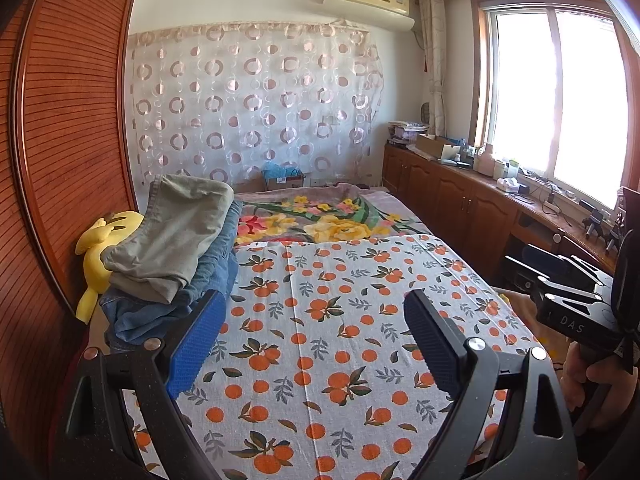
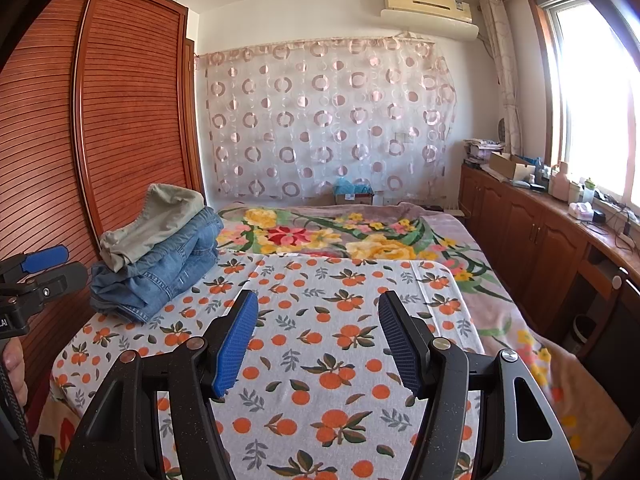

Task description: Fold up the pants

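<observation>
Sitting folded at the bed's (image 2: 280,360) far-left corner, soft heavy blue denim pants (image 2: 160,272) under khaki cotton pants (image 2: 156,220) want waistband grips; left gripper (image 1: 316,344) and right gripper (image 2: 318,344) jaws gape wide, holding nothing.

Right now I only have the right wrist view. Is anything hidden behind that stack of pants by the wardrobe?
Observer: Yes, a yellow plush toy sits behind the stack of pants, against the wardrobe.
Operator: Are the left tongs holding anything?
Observer: No. The left tongs are wide open over the orange-print cloth, with nothing between them.
Operator: Are they touching the stack?
Observer: Their blue pad overlaps the bottom denim pair in the left view, but I cannot tell whether they touch.
</observation>
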`<move>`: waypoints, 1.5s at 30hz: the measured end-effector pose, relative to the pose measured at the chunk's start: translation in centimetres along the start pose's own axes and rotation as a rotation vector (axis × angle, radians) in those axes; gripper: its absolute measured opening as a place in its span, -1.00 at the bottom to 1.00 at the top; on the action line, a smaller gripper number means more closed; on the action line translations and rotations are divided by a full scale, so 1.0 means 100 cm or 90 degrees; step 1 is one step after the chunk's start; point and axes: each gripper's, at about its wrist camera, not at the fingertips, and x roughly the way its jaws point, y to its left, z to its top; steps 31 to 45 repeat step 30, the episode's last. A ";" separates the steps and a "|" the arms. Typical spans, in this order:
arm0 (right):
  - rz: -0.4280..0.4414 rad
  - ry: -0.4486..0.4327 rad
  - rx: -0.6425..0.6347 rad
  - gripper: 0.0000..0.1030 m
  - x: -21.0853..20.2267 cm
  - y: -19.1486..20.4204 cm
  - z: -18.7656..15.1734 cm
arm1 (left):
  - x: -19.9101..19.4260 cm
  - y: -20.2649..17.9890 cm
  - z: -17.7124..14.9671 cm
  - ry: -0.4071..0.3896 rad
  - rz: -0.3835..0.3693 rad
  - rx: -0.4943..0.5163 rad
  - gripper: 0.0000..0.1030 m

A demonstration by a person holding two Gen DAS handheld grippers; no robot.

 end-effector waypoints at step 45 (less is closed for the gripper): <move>-0.005 0.000 0.006 0.26 0.002 -0.001 -0.001 | -0.001 -0.001 -0.001 -0.001 0.000 0.000 0.77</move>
